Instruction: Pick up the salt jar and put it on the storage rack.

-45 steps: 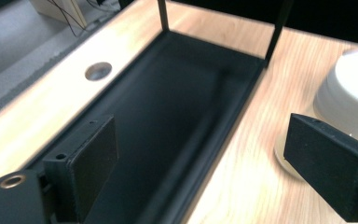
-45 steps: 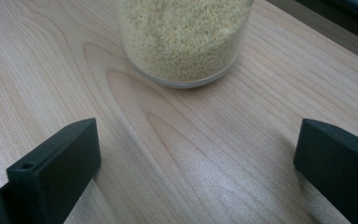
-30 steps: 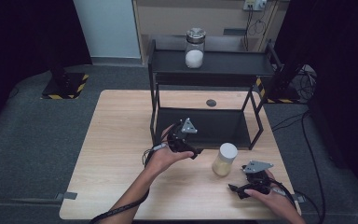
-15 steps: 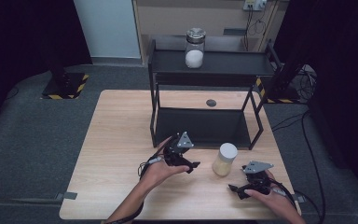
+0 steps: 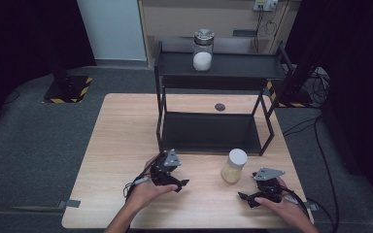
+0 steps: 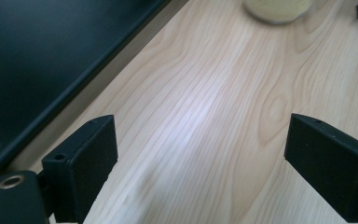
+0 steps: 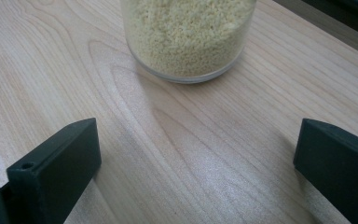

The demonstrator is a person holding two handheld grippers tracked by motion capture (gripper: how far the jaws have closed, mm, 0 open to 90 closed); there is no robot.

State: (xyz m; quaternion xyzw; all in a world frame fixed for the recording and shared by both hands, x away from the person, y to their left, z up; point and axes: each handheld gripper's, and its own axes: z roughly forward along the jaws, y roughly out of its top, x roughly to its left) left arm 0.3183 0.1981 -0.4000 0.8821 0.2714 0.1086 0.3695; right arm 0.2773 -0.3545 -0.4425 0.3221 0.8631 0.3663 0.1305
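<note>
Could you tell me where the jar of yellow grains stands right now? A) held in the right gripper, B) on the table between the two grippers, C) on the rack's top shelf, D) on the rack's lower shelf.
B: the jar of yellow grains stands on the table, between the left gripper and the right gripper, both open and apart from it.

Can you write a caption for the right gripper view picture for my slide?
The right gripper points open jaws at a glass jar of yellow grains standing on the wooden table.

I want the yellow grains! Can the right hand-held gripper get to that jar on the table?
Probably yes. The right hand-held gripper has its jaws wide open and points at the jar of yellow grains, with only bare table between them. Nothing stands in the way.
</note>
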